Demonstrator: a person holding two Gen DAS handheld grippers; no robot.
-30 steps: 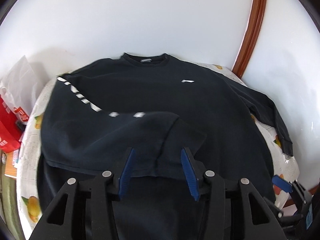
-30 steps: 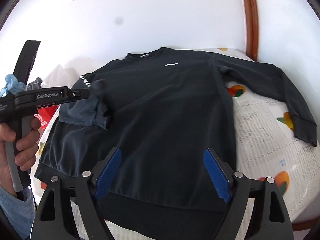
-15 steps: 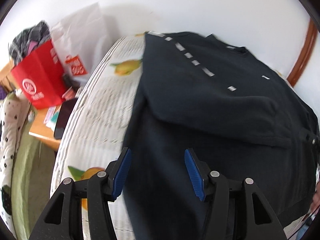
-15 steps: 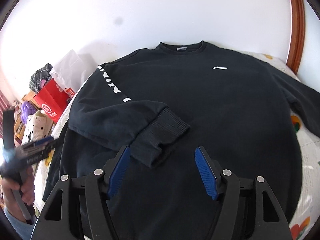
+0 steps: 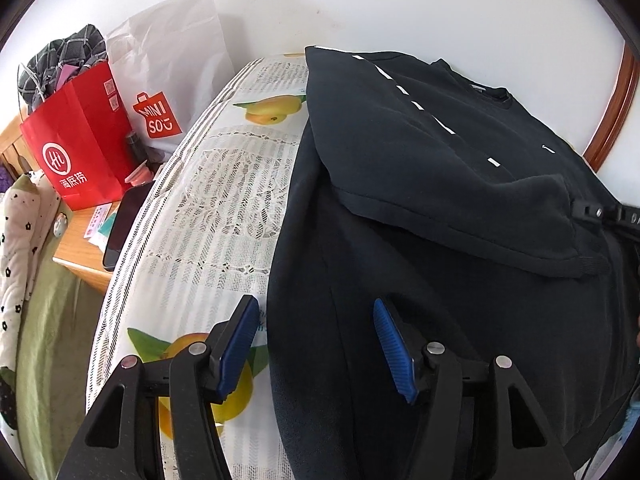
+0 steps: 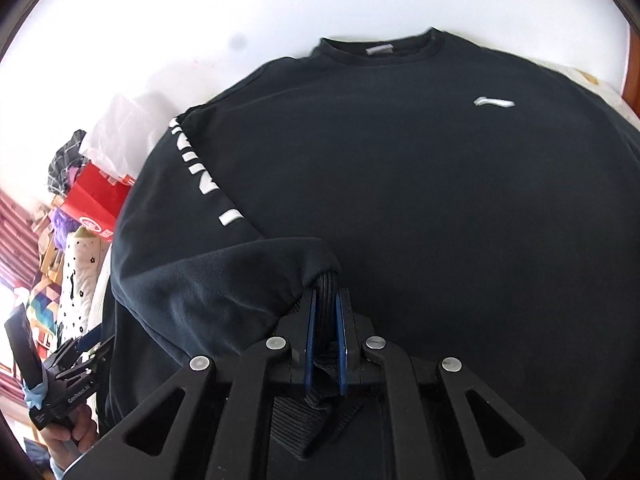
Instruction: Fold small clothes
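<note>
A black sweatshirt (image 6: 400, 184) with white lettering down one sleeve lies flat on the fruit-print bed cover (image 5: 208, 216). That sleeve (image 5: 432, 168) is folded across the body. My right gripper (image 6: 325, 320) is shut on the sleeve's ribbed cuff (image 6: 326, 286), low over the middle of the shirt. My left gripper (image 5: 316, 346) hovers over the shirt's left side edge (image 5: 280, 320); its jaws are opening, with the cloth beneath them and no pad pressing on it. In the right wrist view a hand holds the left gripper (image 6: 86, 350) at the lower left.
Left of the bed, a red paper bag (image 5: 76, 140) and a white shopping bag (image 5: 168, 80) stand on a wooden side table (image 5: 80, 256) beside a dark phone (image 5: 124, 228). A green blanket (image 5: 52, 340) lies below. A white wall and a wooden frame (image 5: 616, 108) stand behind.
My right gripper came down onto the folded sleeve's cuff and shut on it. My left gripper swung left from the sleeve to the shirt's side edge, its jaws a little wider.
</note>
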